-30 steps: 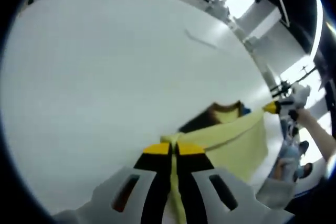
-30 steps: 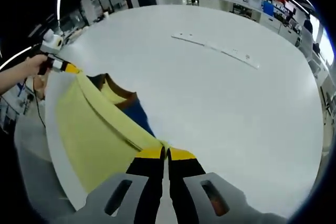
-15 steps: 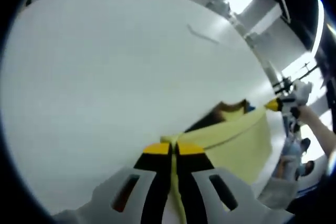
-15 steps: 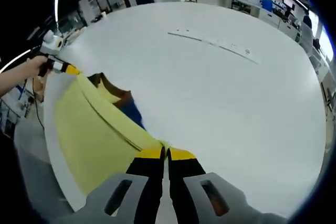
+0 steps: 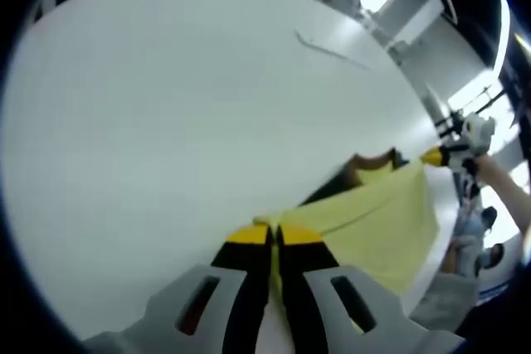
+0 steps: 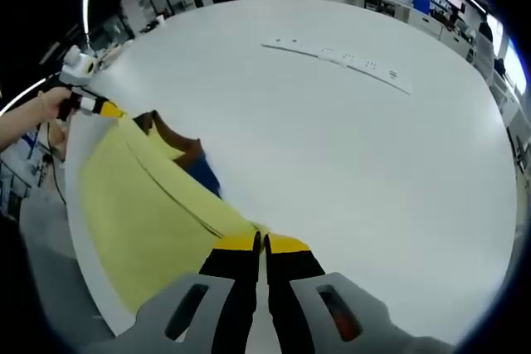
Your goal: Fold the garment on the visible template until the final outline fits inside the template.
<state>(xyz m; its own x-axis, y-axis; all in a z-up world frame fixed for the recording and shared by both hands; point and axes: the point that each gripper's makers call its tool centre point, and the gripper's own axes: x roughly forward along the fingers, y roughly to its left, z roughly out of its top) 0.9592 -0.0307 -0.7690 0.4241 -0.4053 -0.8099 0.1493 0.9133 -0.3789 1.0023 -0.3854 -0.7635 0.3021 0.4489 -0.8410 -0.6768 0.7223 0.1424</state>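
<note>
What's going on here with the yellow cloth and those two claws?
A person is holding a claw in each hand, and both are shut on a yellow garment, stretching its edge taut above a big white table. The right claw grips one end, the left claw the other. A brown and blue part of the garment shows past the yellow fold. It is not yet laid down flat.

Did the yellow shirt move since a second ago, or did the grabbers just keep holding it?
The yellow shirt spread a little wider and flatter between the two grippers, covering more of its brown and blue part. Nothing was grabbed or let go: the left gripper and right gripper stay clamped on its edge. The white table looks unchanged.
</note>
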